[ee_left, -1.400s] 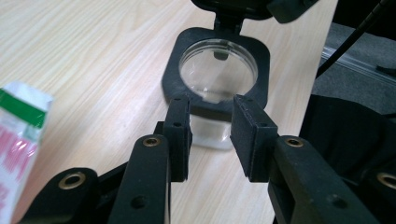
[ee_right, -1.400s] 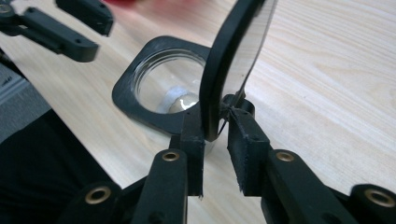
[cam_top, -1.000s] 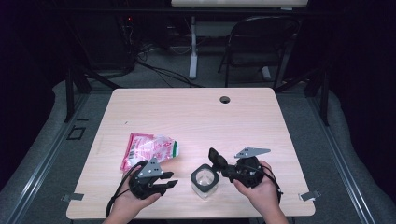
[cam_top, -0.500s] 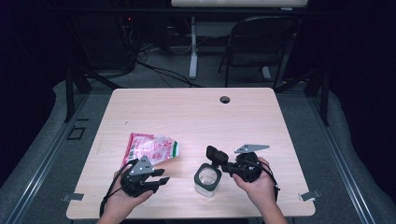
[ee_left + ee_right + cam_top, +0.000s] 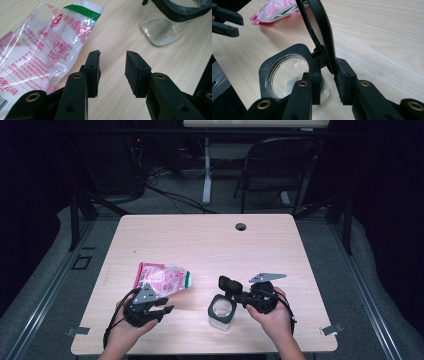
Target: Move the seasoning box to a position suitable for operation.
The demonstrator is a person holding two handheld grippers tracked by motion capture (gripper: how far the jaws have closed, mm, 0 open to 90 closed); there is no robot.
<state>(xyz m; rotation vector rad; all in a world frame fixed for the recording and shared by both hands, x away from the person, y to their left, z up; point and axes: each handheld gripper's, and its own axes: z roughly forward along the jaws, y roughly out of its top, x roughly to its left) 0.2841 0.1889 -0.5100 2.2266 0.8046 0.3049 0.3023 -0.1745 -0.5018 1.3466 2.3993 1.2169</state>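
A small clear glass jar [image 5: 222, 312] with a black square rim [image 5: 265, 70] stands near the table's front edge. Its hinged black lid [image 5: 227, 284] is swung up. My right gripper [image 5: 236, 295] reaches in from the jar's right. The raised lid [image 5: 324, 30] stands between its pads, which do not press on it. Its jaws have just been opening. A red, white and green printed plastic bag [image 5: 162, 279] lies flat to the left. My left gripper [image 5: 167, 306] hovers open and empty just in front of the bag [image 5: 42, 50], with the jar [image 5: 162, 30] off to its right.
The light wooden table [image 5: 200, 240] has a cable hole [image 5: 241, 226] near its far edge. A folding chair [image 5: 280, 165] and cables stand on the floor behind. My left gripper [image 5: 227, 21] shows at the top left of the right gripper view.
My left hand has drifted left and toward the near edge, away from the jar. The right hand, the jar and its raised lid have barely shifted.
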